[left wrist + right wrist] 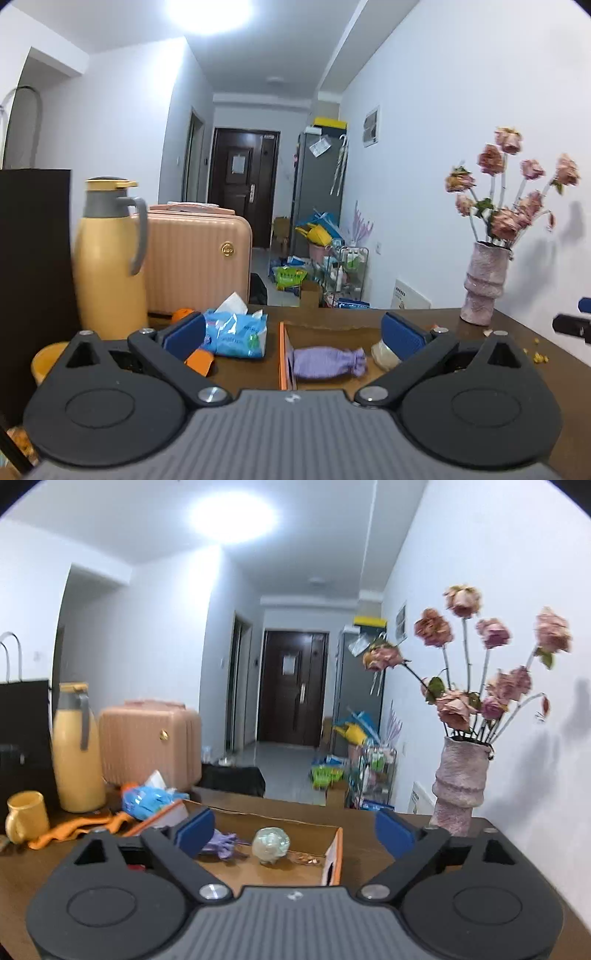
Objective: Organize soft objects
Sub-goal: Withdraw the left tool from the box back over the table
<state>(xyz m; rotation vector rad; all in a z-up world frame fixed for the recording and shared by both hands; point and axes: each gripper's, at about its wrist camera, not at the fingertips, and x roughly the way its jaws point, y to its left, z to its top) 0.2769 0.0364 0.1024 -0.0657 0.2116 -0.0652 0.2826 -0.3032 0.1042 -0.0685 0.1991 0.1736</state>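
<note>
An open cardboard box with orange sides [283, 354] [334, 853] sits on the brown table. In it lie a purple drawstring pouch [327, 363] [221, 843] and a pale round soft ball [270, 843], partly hidden in the left wrist view [382, 355]. A blue tissue pack [238, 332] [153, 799] and an orange cloth [79, 830] [199, 360] lie left of the box. My left gripper [293, 332] is open and empty above the box's left edge. My right gripper [293, 832] is open and empty above the box.
A yellow thermos [107, 258] [75, 749], a pink suitcase [197, 258] [147, 734] and a yellow mug [26, 816] stand at the left. A pink vase of dried roses [484, 284] [460, 786] stands at the right by the wall. Crumbs [537, 356] lie near it.
</note>
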